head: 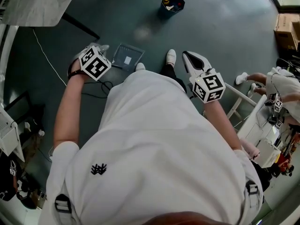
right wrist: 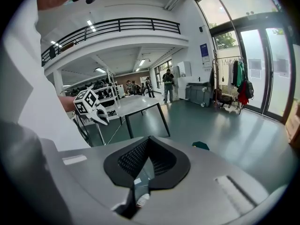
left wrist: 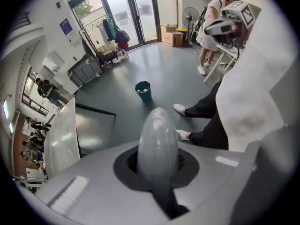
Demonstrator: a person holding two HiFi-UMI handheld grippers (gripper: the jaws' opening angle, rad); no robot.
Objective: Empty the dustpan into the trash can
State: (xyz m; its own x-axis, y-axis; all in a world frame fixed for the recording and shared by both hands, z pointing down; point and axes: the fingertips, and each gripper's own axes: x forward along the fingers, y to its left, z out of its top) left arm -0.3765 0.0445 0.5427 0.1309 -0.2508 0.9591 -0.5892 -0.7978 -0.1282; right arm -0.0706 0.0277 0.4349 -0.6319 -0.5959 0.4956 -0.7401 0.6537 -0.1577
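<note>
Dustpan (head: 127,55): one, grey plastic, held well apart from the trash can (head: 172,3) on the person's side of it, with one white scrap (head: 127,59) in the tray. Trash can: one, dark, rubbish inside. Left gripper (head: 99,48) looks clamped on the pan's glossy rounded handle (left wrist: 158,139). Right gripper (head: 191,60): jaws together on nothing, also well apart from the can. The pan is probably light, stiff and slick. Grip the handle and keep it level until it is over the can.

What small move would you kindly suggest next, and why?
Probably lower the left gripper toward the dustpan and open its claw: the dustpan lies on the floor by the shoes, that gripper and the right gripper look shut and empty, and the trash can stands farther off.
</note>
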